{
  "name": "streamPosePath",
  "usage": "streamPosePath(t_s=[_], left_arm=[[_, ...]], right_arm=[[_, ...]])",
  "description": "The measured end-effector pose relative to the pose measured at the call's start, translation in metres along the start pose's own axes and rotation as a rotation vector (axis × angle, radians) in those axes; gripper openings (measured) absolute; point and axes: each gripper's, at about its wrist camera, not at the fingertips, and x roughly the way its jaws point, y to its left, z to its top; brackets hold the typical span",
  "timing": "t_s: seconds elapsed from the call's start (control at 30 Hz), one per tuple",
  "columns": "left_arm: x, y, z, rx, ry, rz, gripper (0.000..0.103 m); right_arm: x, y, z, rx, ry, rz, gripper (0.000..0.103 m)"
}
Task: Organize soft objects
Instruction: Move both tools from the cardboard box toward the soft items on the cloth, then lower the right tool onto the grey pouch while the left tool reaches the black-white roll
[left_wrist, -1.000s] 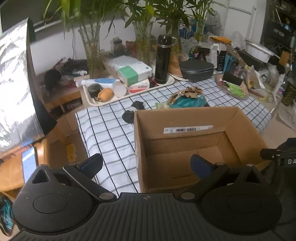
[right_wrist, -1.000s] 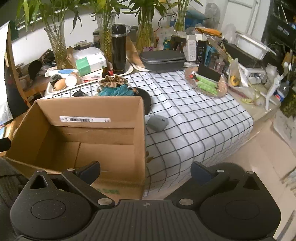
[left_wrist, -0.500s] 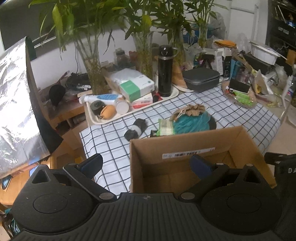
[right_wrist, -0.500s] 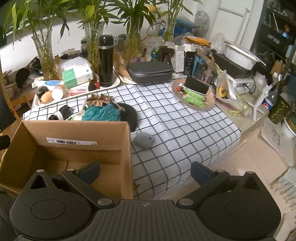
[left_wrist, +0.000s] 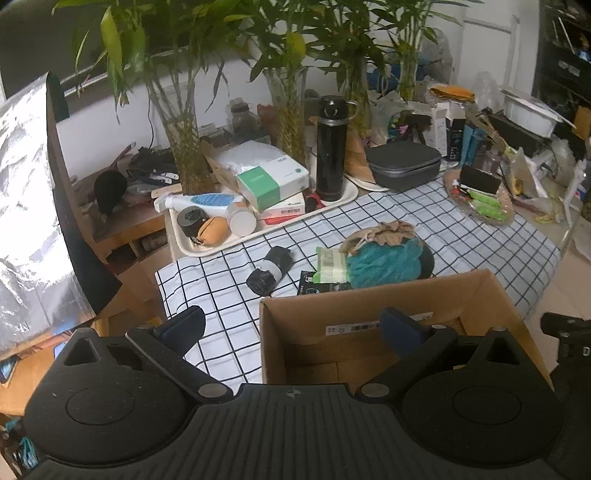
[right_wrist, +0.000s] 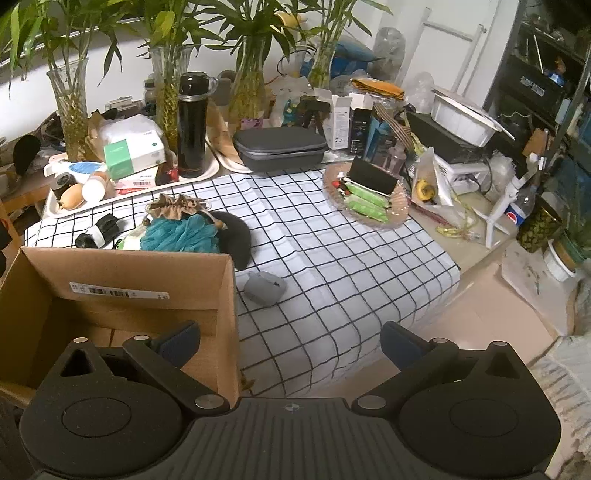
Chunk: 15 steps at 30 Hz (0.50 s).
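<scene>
Both grippers are being held spread wide, nothing gripped: left gripper (left_wrist: 291, 325) over the box's left wall, right gripper (right_wrist: 290, 341) over the box's right wall and the cloth edge. The box (left_wrist: 373, 295) is sitting open-topped at 6 o'clock on the checked cloth (right_wrist: 332, 251) — nothing can be made out inside it.

Soft things are being left in a pile just past the box's far wall, at 12 o'clock from it: teal loofah (right_wrist: 181, 234), tan pouch (right_wrist: 177, 206) touching it behind, black pad (right_wrist: 236, 236) under its right side, green pack (left_wrist: 330, 264) touching its left. A black roll (left_wrist: 269, 271) is lying apart at 10 o'clock from the box. A grey mouse (right_wrist: 264, 287) is lying just beside the box's right corner, at 2 o'clock.

Behind, at 12 — tray (left_wrist: 192, 251), black flask (right_wrist: 192, 125), grey case (right_wrist: 280, 147).
</scene>
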Motion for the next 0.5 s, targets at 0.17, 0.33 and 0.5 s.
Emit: streamPosePath(t_s=[0.17, 0.33, 0.5], left_arm=[[0.003, 0.012, 0.003, -0.011, 0.002, -0.019, 0.103], [0.008, 0.023, 0.005, -0.017, 0.002, -0.044, 0.103], [0.017, 0.034, 0.008, -0.024, 0.004, -0.069, 0.103]], right_arm=[[0.003, -0.003, 0.001, 0.000, 0.003, -0.015, 0.103], [0.009, -0.007, 0.004, 0.007, 0.007, -0.015, 0.103], [0.018, -0.015, 0.008, 0.004, 0.009, 0.023, 0.103]])
